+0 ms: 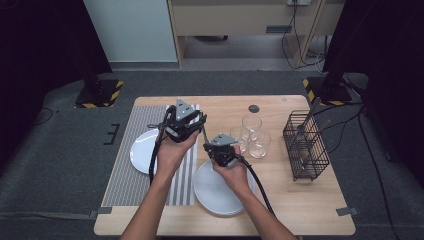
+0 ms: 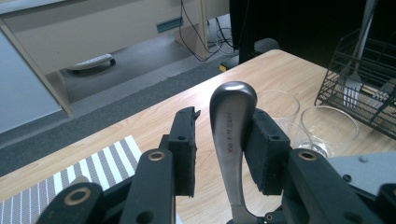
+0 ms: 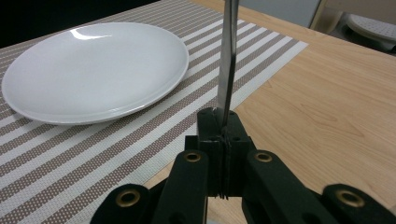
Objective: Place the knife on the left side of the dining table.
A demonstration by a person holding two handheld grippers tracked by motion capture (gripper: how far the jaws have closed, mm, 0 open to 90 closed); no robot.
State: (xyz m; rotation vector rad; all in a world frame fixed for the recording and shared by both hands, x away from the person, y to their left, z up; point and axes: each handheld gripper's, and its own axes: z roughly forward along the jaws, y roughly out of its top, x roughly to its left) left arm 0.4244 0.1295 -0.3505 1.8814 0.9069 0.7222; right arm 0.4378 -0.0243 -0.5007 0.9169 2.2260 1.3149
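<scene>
A steel utensil point(image 1: 204, 134) spans between my two grippers above the wooden table point(image 1: 300, 200). My right gripper point(image 3: 223, 126) is shut on its thin flat end point(image 3: 228, 60), which rises edge-on from the pads. Its rounded handle point(image 2: 231, 126) stands between the jaws of my left gripper point(image 2: 224, 135). The handle leans on the right pad and a gap shows at the left pad, so this gripper is open. From above, the left gripper point(image 1: 199, 123) is over the striped placemat point(image 1: 130, 170), and the right gripper point(image 1: 210, 145) is just beyond the near plates.
A white plate point(image 1: 142, 150) lies on the placemat, and a stack of white plates point(image 1: 215, 192) sits near the front edge. Three glasses point(image 1: 251, 125) stand mid-table. A black wire basket point(image 1: 305, 145) with a fork point(image 2: 350, 88) stands at the right.
</scene>
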